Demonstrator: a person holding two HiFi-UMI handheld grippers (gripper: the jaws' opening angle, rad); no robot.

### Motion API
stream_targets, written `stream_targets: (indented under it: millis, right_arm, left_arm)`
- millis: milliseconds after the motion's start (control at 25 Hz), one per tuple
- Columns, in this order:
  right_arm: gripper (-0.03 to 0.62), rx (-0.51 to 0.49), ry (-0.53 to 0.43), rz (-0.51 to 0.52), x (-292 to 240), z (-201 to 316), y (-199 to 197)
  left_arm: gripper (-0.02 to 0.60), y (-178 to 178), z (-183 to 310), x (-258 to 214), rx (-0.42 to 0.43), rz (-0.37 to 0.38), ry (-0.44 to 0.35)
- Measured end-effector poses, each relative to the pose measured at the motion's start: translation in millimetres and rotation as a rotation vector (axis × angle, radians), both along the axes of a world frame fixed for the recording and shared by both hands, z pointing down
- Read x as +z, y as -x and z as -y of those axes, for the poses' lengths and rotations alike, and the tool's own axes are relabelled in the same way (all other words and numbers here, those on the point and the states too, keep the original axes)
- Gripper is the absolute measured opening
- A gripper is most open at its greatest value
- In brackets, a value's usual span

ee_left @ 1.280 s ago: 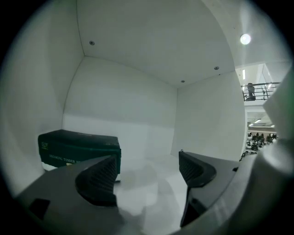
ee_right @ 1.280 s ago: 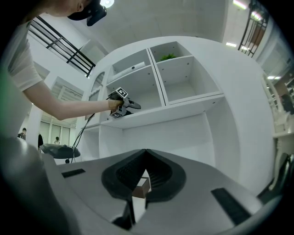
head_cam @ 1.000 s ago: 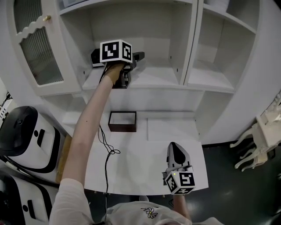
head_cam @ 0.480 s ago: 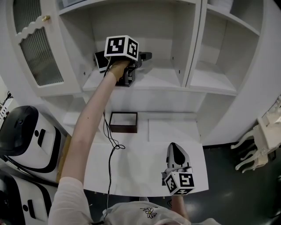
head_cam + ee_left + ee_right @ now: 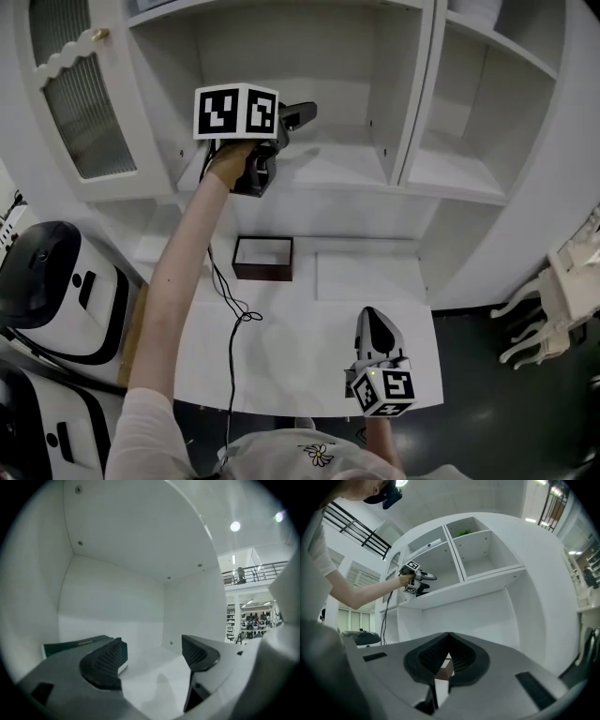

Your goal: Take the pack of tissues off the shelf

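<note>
White shelf [image 5: 330, 165] holds one dark tissue pack [image 5: 70, 645].

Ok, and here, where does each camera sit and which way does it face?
Head view: on the person's head, looking steeply down at the white shelf unit and white table; left arm, left gripper and right gripper show.
Left gripper view: on the left gripper, facing into a shelf compartment; jaws apart, dark flat pack of tissues behind the left one.
Right gripper view: low over the table, facing up at the shelf unit; jaws together.
Shared: head and right gripper views both show the left gripper at the shelf.
</note>
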State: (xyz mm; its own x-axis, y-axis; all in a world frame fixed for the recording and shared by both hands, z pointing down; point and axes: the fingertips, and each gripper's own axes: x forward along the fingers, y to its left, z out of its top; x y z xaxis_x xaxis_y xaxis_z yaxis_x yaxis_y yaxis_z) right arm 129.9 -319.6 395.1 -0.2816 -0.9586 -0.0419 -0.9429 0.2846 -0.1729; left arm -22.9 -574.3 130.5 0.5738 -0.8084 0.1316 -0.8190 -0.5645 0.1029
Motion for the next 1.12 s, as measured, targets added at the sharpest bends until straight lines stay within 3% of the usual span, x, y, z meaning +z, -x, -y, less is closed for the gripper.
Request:
stream_targets:
  millis: [200, 400, 560, 960, 1120]
  right_arm:
    - [0.002, -0.061, -0.023, -0.034, -7, -5, 25]
    - [0.002, -0.094, -0.031, -0.044, -9, -12, 41]
    - [0.002, -0.094, -0.032, -0.051, -11, -15, 44]
    - [0.002, -0.081, -0.030, -0.043, -10, -16, 39]
    - [0.003, -0.080, -0.025, -0.037, -7, -15, 38]
  left_arm:
    - [0.400, 62, -33, -7, -0.088, 0.025, -0.062]
    - [0.400, 104, -37, 11, -0.155, 0.043, -0.017]
    - [0.400, 95, -38, 21, -0.094, 0.032, 0.047]
    - [0.394, 35, -58, 23, 0.057, 0.039, 0.026]
    - [0.394, 54, -56, 16, -0.010, 0.035, -0.019]
